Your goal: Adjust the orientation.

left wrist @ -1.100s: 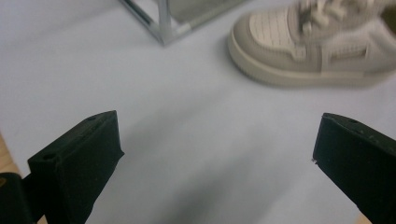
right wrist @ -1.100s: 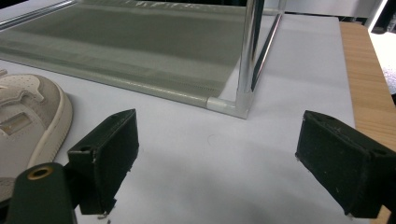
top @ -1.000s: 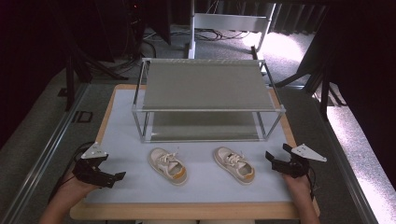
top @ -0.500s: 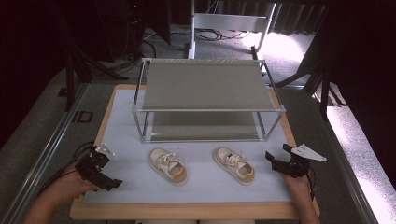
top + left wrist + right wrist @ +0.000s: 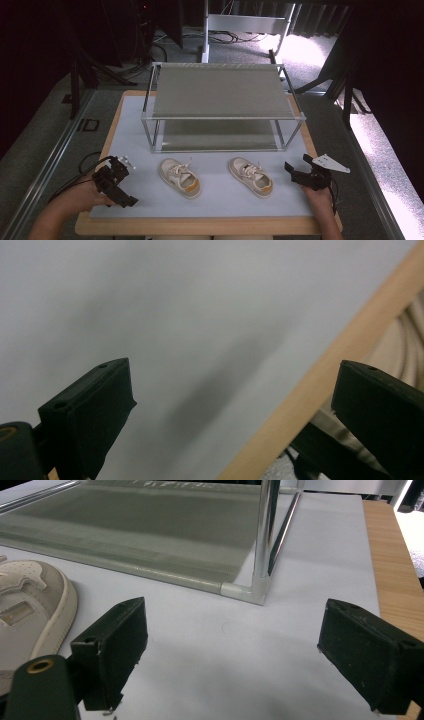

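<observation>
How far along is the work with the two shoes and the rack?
Done: nothing visible; the rack has bare shelves. In hand: nothing; the left gripper and right gripper are open, apart from the left shoe and right shoe on the table. Left: probably gripping and shelving both shoes.

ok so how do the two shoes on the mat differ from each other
The left shoe lies nearer the left tool; the right shoe lies nearer the right tool. The left shoe's laces look looser and more spread than the right shoe's. Both are small white sneakers with orange-tan heels, upright, toes toward the rack, heels angled right, and untouched.
</observation>
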Available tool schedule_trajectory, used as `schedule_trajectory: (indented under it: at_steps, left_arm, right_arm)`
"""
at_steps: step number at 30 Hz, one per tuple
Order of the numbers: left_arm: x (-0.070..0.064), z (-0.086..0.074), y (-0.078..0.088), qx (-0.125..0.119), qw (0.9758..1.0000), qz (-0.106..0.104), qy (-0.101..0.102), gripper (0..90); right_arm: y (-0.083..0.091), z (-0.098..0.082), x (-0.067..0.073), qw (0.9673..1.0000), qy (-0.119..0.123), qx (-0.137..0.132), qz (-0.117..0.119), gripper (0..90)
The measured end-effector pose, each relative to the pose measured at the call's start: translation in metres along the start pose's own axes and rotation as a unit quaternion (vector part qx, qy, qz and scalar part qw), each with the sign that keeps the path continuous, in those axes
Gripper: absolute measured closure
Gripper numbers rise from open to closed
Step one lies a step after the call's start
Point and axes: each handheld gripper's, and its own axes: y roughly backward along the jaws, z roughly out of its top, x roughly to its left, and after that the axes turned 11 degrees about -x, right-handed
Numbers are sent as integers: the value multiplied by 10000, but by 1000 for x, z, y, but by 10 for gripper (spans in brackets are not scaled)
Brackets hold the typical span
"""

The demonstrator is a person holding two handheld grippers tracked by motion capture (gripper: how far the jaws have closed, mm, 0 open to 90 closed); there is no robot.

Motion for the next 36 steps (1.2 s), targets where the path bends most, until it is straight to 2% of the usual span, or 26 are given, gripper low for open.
schedule_trajectory:
  at_steps: [5, 6, 9, 13, 15, 20, 21, 28, 30, 32, 35, 36]
  left_arm:
    - [-8, 11, -2, 114, 9997, -66, -186, 32]
    - [-11, 15, -3, 158, 9995, -130, -235, 32]
    - [-15, 20, -4, 201, 9993, -150, -290, 32]
    - [-23, 31, -6, 325, 9983, -248, -421, 32]
    - [-30, 40, -8, 390, 9973, -270, -556, 32]
    - [-37, 50, -8, 375, 9964, -350, -677, 32]
    - [-44, 59, -9, 388, 9953, -325, -826, 32]
    - [-57, 79, -12, 404, 9926, -455, -1053, 32]
    - [-65, 90, -14, 393, 9908, -515, -1189, 32]
    - [-68, 93, -15, 387, 9902, -562, -1215, 32]
    - [-79, 105, -21, 423, 9871, -668, -1394, 32]
    - [-79, 105, -21, 423, 9871, -668, -1394, 32]
  right_arm:
    - [0, 0, 0, 10000, -13, 8, 15, 118]
    - [0, 0, 0, 10000, -13, 6, 16, 118]
    - [0, 0, 0, 10000, -23, -1, 16, 119]
    - [0, 0, 0, 10000, -35, -4, 5, 118]
    - [0, 0, 0, 10000, -15, 4, 4, 119]
    - [0, 0, 0, 10000, 1, 2, 10, 118]
    - [0, 0, 0, 10000, -17, 5, 13, 118]
    - [0, 0, -1, 10000, -32, -4, 13, 119]
    - [0, 0, -1, 10000, -66, -17, 4, 119]
    - [0, 0, -1, 10000, -66, -18, 3, 120]
    - [0, 0, -1, 10000, -58, -18, 6, 121]
    - [0, 0, -1, 10000, -57, -19, 11, 121]
